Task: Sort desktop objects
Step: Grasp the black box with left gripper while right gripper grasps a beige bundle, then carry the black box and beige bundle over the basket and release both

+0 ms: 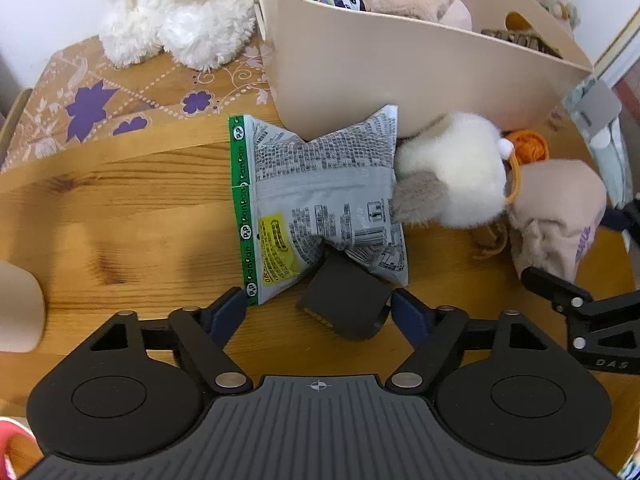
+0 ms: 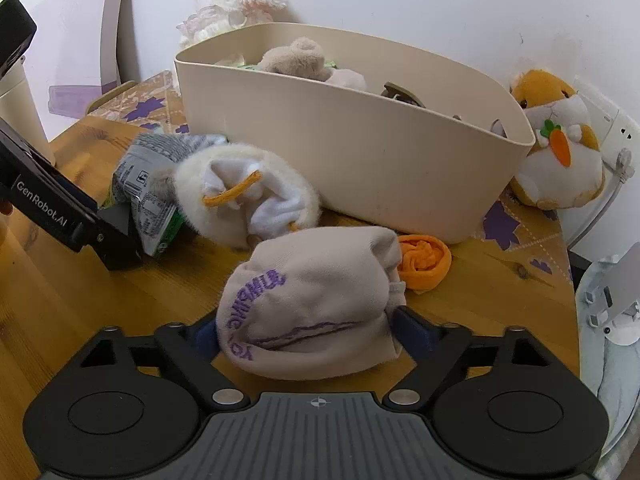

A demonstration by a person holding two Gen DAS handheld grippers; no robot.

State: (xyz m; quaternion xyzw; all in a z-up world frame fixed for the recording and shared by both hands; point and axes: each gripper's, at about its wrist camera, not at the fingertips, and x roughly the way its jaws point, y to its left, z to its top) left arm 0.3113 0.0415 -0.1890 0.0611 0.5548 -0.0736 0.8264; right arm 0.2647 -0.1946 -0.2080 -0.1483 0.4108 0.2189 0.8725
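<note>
The left gripper (image 1: 318,304) points steeply down at the wooden tabletop (image 1: 132,216), jaws spread wide. Between its blue fingertips (image 1: 230,308) lie the near edge of a grey snack bag (image 1: 320,196) with a green strip and a small dark block (image 1: 346,300) that rests partly under the bag's corner. The left fingertip sits just at the bag's green corner; whether either pad presses on anything I cannot tell, and nothing looks lifted.

The right gripper (image 2: 308,330) is also wide apart, with a beige sock bundle (image 2: 316,300) carrying purple lettering lying between its fingers. The bundle fills most of the gap and reaches both fingertips, yet it rests on the table and a firm pinch cannot be confirmed.

Behind the bundle, a white fluffy pouch (image 2: 256,196) with an orange cord lies against the snack bag, and an orange rolled cloth (image 2: 424,260) sits just beside the bundle, near the foot of a beige bin (image 2: 360,160). The bin stands toward the back edge of the tabletop on a patterned mat (image 2: 516,224) and already holds plush toys and a snack packet. A hamster plush (image 2: 560,148) with a carrot leans at the back right corner against the wall; a white fluffy toy (image 1: 176,12) stands at the back left, beside the bin.
</note>
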